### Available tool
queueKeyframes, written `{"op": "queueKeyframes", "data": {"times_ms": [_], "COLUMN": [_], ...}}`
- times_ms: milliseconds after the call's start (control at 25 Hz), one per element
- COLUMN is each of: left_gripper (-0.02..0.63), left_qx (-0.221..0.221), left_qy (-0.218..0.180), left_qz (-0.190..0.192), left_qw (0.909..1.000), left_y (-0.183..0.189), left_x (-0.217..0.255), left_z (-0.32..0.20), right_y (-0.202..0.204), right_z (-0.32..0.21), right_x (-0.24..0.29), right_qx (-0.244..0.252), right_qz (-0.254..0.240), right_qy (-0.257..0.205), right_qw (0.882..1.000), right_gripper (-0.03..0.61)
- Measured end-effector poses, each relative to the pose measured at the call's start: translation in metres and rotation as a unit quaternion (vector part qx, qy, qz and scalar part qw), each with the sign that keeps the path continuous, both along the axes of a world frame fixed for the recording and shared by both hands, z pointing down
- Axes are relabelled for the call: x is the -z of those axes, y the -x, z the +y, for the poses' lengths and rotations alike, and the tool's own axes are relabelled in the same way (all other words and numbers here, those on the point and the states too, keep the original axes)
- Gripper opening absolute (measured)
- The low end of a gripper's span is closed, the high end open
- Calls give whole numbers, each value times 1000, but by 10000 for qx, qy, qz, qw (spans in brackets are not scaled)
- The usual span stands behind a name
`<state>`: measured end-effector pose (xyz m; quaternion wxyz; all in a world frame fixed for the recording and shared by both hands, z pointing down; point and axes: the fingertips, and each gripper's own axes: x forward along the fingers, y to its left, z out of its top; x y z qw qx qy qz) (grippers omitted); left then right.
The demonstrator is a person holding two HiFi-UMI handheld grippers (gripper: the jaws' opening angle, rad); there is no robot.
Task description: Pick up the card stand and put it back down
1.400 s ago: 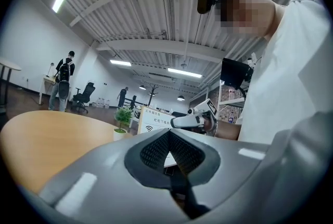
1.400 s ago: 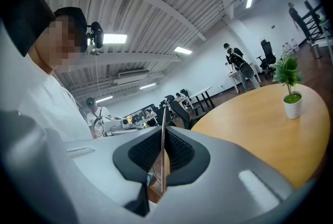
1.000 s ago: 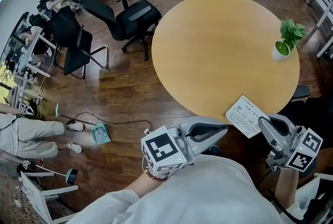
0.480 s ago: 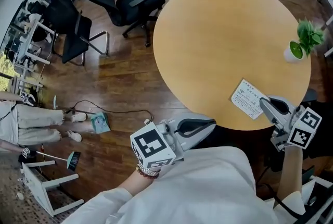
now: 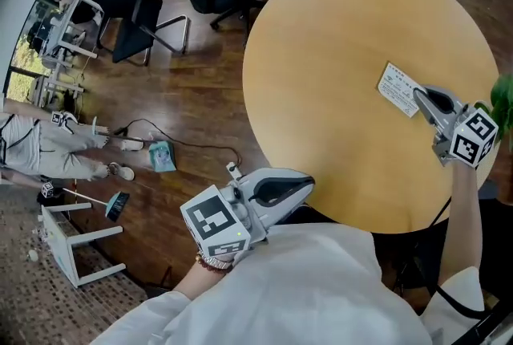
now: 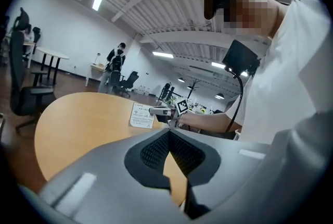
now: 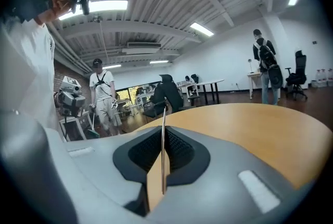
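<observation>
Over the right side of the round wooden table [image 5: 337, 38] the person's right arm [image 5: 465, 203] reaches out nearly straight, bare forearm rising from a white sleeve, with the right gripper [image 5: 420, 95] at its end pointing up and to the left across the tabletop and its marker cube toward the table's edge. Its jaws are pressed together on the card stand [image 5: 398, 88]: the right gripper view shows the card edge-on as a thin upright line pinched between the two dark pads. The jaws hold the card by its right-hand edge, so the white printed face juts out past the fingertips toward the table's middle. In the left gripper view the card stand shows upright with its printed face turned that way; whether its foot touches the wood or hangs just clear I cannot tell. The left gripper [image 5: 306, 182] is drawn in close to the person's body at the near rim of the table, well apart from the card, its marker cube [image 5: 212, 220] tilted up toward the head camera. Its jaws are closed tip to tip and hold nothing.
</observation>
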<state>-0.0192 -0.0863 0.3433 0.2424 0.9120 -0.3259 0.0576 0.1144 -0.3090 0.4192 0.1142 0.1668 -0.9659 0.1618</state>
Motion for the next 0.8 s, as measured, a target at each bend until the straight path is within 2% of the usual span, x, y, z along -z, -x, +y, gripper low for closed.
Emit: {"op": "queueKeyframes", "data": {"times_ms": [120,200,360,480,680,800], "left_gripper": [-9,-9,-9,-9,-9,-9], "left_qx": [310,491,574,715,976,1020], "left_qy": [299,506,748,928,1128,1166], "left_qz": [-190,-184,-174,-193,-54,59], "left_qw": [9989,9973,9954,9929,9888,9879], "left_y": [22,28,11,12,19,19], "left_x": [-59,-80,-71,-85,-97,-99], "left_z": [-69,-93,-61,-60,-70,-76], "right_y": [32,46,40,43,51,49], "right_z": [-92,-128,-128,-133,-138,-141], "right_x": [-70,-105,-108,-133,-139,-142], "right_qx": [417,641,808,994,1252,1202], "right_qz": [-309,-281,-180,-124,-270,-284], "right_qy": [180,339,520,528,195,220], "right_qw": [9985,9970,9952,9936,9916,9921], "right_gripper": [21,21,21,21,28,104]}}
